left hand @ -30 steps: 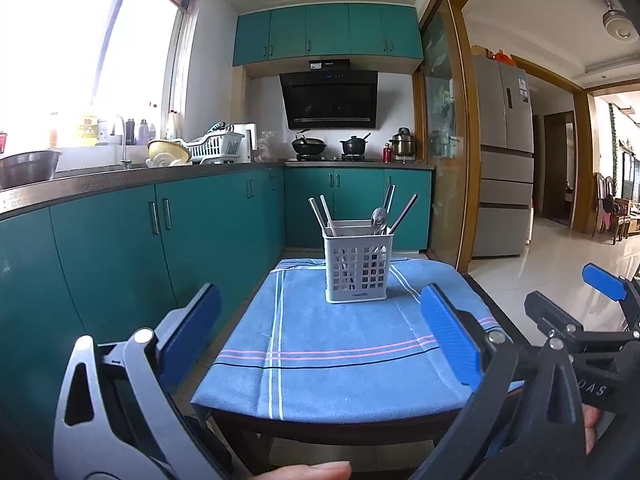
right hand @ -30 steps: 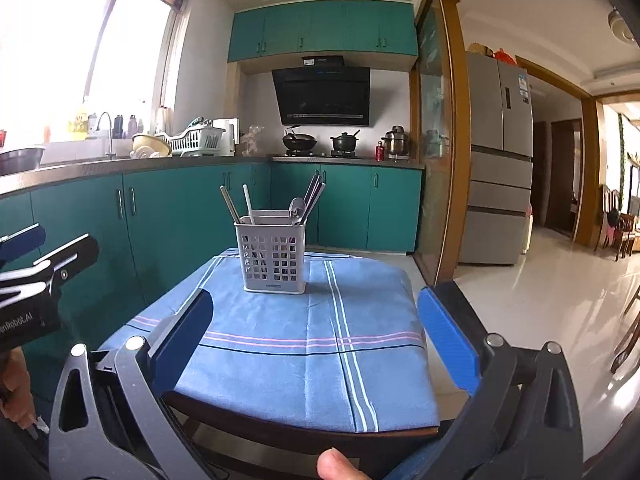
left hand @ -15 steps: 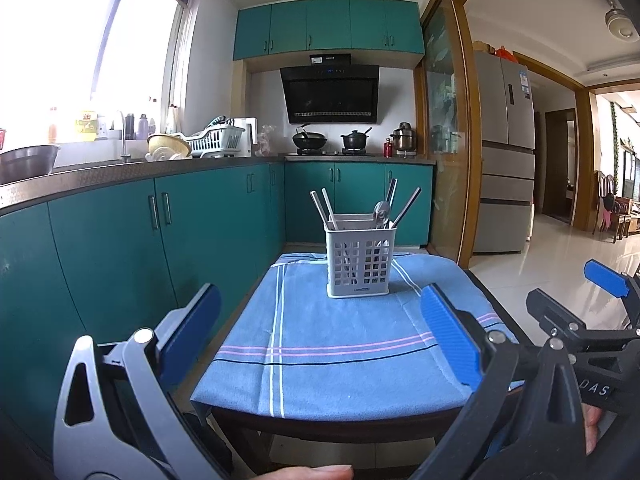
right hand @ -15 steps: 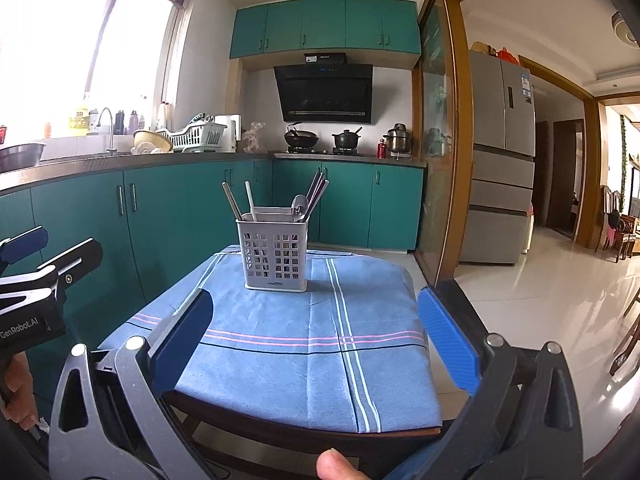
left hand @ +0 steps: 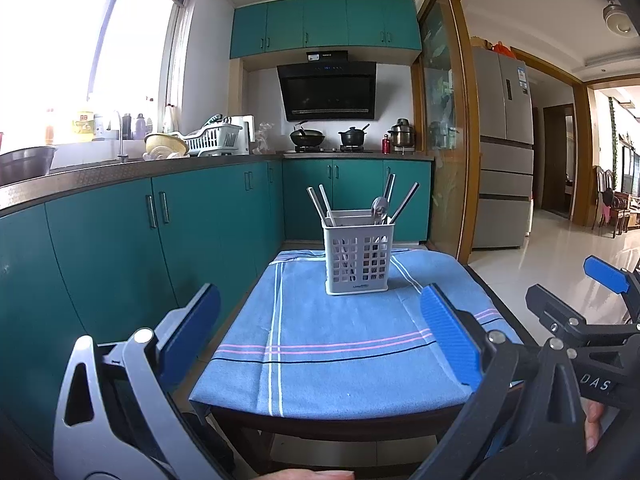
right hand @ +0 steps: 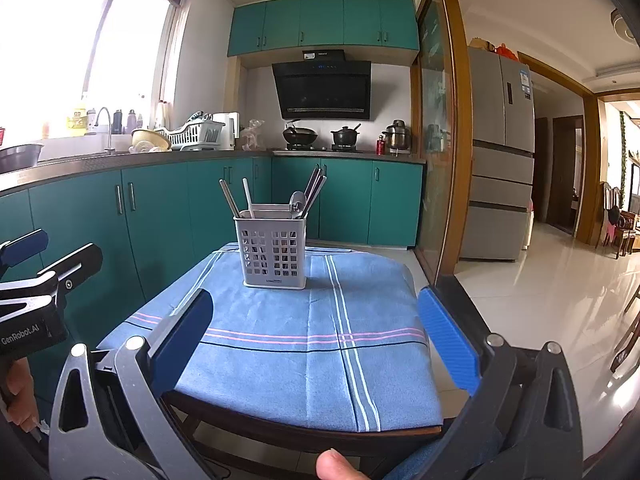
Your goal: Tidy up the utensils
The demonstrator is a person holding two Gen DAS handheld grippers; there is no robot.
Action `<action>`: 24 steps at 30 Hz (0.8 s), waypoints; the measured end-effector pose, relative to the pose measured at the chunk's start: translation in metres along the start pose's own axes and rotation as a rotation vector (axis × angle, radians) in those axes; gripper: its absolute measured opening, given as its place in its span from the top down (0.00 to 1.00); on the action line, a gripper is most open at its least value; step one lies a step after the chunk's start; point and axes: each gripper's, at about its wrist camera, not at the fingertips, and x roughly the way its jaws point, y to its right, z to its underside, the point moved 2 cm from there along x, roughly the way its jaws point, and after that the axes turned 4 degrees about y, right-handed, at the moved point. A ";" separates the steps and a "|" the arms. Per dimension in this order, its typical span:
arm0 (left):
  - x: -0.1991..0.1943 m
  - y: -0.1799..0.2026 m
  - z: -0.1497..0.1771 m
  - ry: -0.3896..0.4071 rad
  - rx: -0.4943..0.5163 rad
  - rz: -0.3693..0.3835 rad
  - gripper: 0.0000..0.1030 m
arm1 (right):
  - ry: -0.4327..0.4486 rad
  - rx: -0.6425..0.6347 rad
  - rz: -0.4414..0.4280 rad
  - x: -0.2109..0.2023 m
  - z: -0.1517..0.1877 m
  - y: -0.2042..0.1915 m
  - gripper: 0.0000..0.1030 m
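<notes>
White slotted utensil caddy (left hand: 356,258) stands upright on the far half of the blue striped cloth (left hand: 344,344) that covers a small table (left hand: 332,426). Utensils rise out of its top: two pale handles (left hand: 322,204) lean left, a spoon (left hand: 379,209) bowl-up sits right of centre, two dark handles (left hand: 404,200) lean right. Long axes are near vertical, fanned outward. Left gripper (left hand: 320,340): jaws spread wide, nothing between them, hanging over the near table edge; caddy lies straight ahead and slightly right, well apart. Right gripper (right hand: 316,344): also spread wide and empty, at the near edge; caddy lies ahead and to its left. Neither is clearly nearer. Judgement: any pick calls for a forward reach, then a grasp on a protruding handle end; the right-leaning handles favour the right gripper, the left-leaning pair the left.
</notes>
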 end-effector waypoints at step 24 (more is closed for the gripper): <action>-0.003 0.005 0.004 0.001 0.021 0.012 0.04 | 0.006 0.002 0.002 -0.002 0.001 0.001 0.03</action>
